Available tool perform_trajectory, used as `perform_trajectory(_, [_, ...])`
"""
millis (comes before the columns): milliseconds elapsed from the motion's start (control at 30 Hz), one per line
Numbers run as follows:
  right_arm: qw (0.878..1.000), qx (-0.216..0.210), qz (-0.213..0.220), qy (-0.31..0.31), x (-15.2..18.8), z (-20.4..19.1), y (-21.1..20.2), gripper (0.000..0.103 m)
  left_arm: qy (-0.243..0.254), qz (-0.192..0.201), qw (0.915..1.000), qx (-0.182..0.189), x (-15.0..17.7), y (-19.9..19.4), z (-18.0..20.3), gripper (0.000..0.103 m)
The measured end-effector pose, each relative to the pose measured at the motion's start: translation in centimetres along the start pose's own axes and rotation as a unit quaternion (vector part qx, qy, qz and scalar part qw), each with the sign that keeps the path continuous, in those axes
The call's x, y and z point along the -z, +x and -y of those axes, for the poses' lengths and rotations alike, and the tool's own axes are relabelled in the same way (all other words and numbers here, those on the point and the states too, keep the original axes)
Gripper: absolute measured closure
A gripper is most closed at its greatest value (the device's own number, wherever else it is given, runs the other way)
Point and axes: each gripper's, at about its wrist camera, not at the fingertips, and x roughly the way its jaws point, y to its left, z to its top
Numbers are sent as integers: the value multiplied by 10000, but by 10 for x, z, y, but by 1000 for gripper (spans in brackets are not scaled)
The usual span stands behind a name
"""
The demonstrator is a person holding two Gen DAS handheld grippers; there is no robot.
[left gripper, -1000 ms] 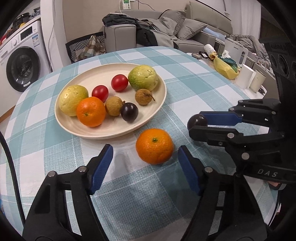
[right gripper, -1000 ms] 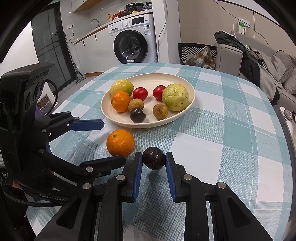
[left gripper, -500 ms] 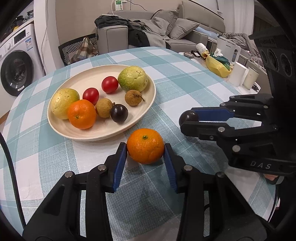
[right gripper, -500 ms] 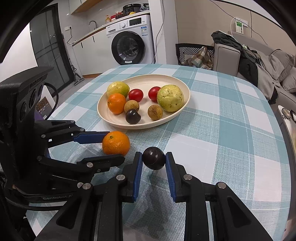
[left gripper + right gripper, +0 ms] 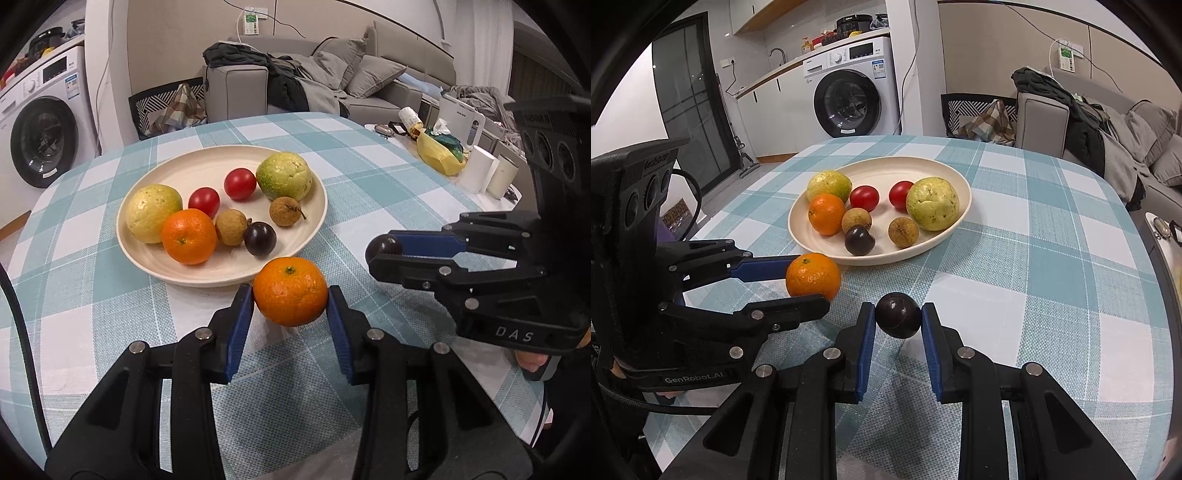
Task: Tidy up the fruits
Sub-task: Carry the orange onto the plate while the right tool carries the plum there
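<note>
Grip, left tool (image 5: pixel 290 295): your blue pads are closed onto the loose orange (image 5: pixel 290 291), one on each flank, so the round fruit cannot roll out; the jaws have just closed onto it.
Grip, right tool (image 5: pixel 898 320): you have it clamped nearly shut on the dark plum (image 5: pixel 898 315), pinched near the pad tips, which suits so small a ball.
Place of the orange: just in front of the plate (image 5: pixel 317 225), close to its near rim, and it looks just clear of the counter (image 5: pixel 373 166).
Place of the plum: to the right of the plate's near rim, well apart from it.
Plate contents: two guavas, two tomatoes, two longans, one orange and one dark plum, grouped by kind.
Likely reason: you probably hold both strays to join their matches on the plate.
</note>
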Motion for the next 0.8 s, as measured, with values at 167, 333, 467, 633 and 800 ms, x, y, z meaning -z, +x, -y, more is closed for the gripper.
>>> perform_trajectory(167, [10000, -55, 64, -25, 0, -5, 0, 77, -90, 176, 9998, -55, -2, -10, -8, 65])
perform_trajectory(333, [9999, -63, 120, -2, 0, -5, 0, 77, -178, 317, 9993, -123, -5, -19, -17, 65])
perform_trajectory(467, [9997, -85, 239, 35, 0, -6, -4, 77, -242, 437, 9986, -158, -8, -26, -23, 66])
perform_trajectory(633, [9995, -82, 305, 57, -2, -6, -4, 77, -355, 572, 9974, -262, -10, -32, -29, 65])
perform_trajectory(800, [9991, -87, 419, 80, -6, -9, -4, 77, -455, 638, 9964, -331, -12, -33, -35, 65])
